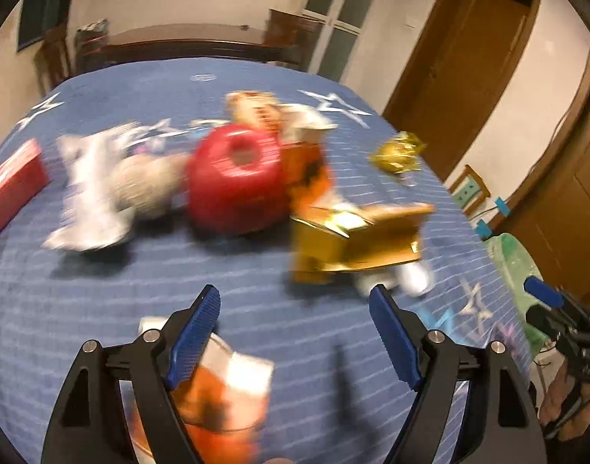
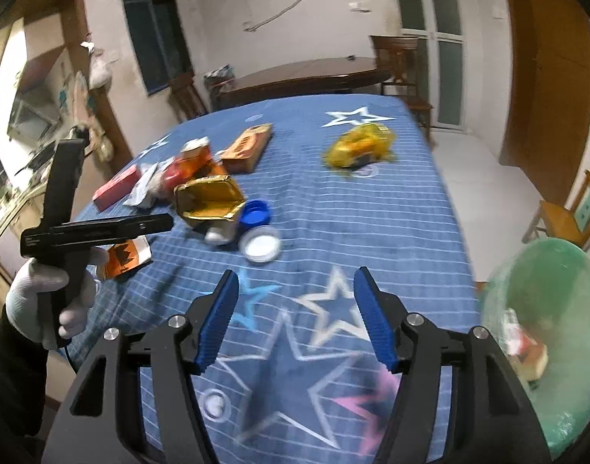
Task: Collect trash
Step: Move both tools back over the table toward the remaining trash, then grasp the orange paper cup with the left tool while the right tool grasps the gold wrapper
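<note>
Hovering low over the blue cloth (image 2: 391,212), both tongs (image 1: 295,332) (image 2: 296,317) gape wide, gripping nothing.

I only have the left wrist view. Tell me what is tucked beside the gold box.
Observer: A blue bottle cap lies against the gold box, with a white lid just nearer the camera.
Operator: Check inside the green bag.
Observer: The green bag holds something red and orange, too blurred to name.
Operator: Report the right gripper.
Observer: The right gripper is open, its fingers spread above the blue cloth, holding nothing.
</note>
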